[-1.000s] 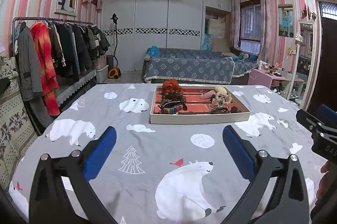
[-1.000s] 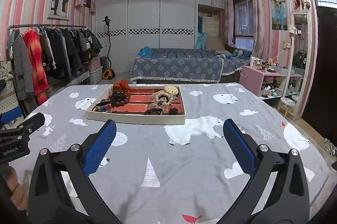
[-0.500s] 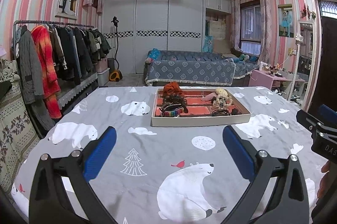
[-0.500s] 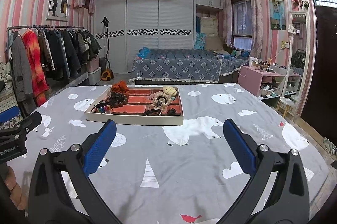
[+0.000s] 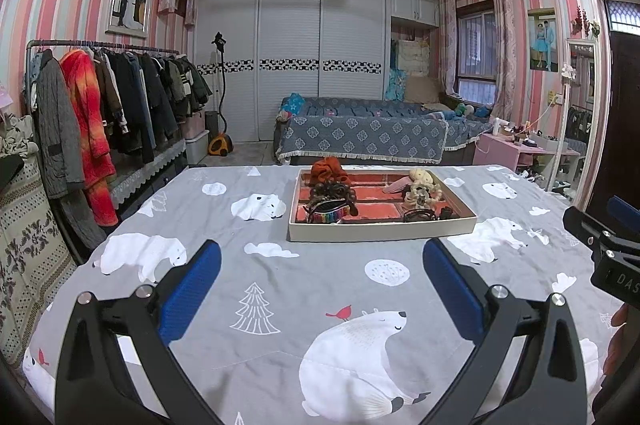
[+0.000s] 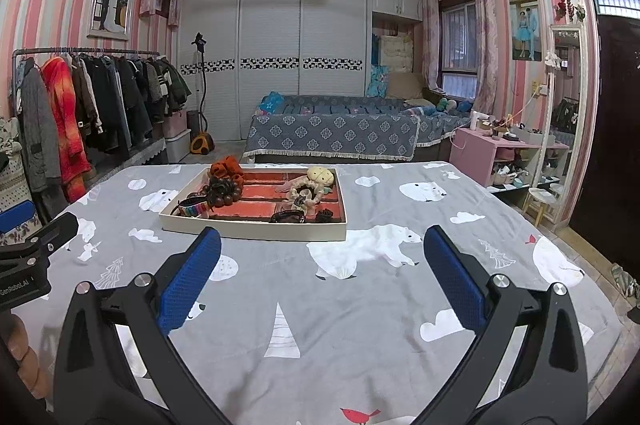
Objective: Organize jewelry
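Observation:
A shallow white tray [image 5: 380, 232] [image 6: 256, 230] with a red lining sits far out on the grey polar-bear cloth. In it lie an orange scrunchie [image 5: 328, 169] [image 6: 226, 165], dark bead bracelets [image 5: 334, 191] [image 6: 222, 190], a rainbow band [image 5: 326, 214] [image 6: 192, 210], a cream hair tie with a doll head [image 5: 420, 183] [image 6: 316, 181] and black clips [image 5: 418, 214] [image 6: 288, 216]. My left gripper [image 5: 320, 277] is open and holds nothing, well short of the tray. My right gripper [image 6: 322, 265] is open too, its left fingertip just in front of the tray's near wall.
The table's cloth [image 5: 280, 305] spreads wide around the tray. A clothes rack [image 5: 100, 105] stands left, a bed [image 5: 360, 133] behind, a pink side table [image 6: 496, 153] to the right. The other gripper shows at each view's edge [image 5: 608, 245] [image 6: 24, 249], with a hand below.
Both views have tilted up a little and drawn back slightly, so the tray sits lower and a bit smaller. Both grippers stay open; nothing in the tray has moved.

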`<state>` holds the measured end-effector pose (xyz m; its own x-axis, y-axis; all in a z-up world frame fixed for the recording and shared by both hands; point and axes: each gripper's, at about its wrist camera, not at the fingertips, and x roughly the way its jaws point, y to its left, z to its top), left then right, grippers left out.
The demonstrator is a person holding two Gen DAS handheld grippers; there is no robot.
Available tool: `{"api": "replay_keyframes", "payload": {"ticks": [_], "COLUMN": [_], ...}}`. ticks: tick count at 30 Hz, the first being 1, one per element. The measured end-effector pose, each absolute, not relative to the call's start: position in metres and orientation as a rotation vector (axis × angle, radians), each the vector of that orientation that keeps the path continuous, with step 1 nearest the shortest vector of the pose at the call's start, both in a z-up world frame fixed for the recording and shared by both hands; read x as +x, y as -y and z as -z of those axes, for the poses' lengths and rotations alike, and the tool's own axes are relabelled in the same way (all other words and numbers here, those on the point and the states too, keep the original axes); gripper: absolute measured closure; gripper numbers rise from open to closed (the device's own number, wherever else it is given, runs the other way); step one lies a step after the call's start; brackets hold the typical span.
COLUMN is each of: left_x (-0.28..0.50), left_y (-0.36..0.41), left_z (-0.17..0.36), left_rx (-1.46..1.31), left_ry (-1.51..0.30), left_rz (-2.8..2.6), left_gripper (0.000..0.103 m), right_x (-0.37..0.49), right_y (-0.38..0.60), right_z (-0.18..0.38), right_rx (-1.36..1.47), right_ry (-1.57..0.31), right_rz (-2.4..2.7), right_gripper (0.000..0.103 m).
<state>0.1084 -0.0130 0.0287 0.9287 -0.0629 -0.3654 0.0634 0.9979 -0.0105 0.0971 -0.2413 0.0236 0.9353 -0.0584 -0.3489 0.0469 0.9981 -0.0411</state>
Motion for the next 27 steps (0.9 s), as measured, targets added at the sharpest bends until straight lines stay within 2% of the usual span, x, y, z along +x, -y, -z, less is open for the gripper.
{"api": "replay_keyframes", "payload": {"ticks": [27], "left_x": [0.1088], "left_y": [0.0117], "left_z": [-0.0306], "left_rx": [0.002], "left_ry": [-0.369], "left_rz": [0.063], "left_gripper": [0.004], "right_x": [0.0978], "right_y": [0.2398], "right_z": [-0.0241], "right_rx": [-0.034], "right_ry": [-0.353], "right_rz": [0.057], "right_gripper": [0.004]}}
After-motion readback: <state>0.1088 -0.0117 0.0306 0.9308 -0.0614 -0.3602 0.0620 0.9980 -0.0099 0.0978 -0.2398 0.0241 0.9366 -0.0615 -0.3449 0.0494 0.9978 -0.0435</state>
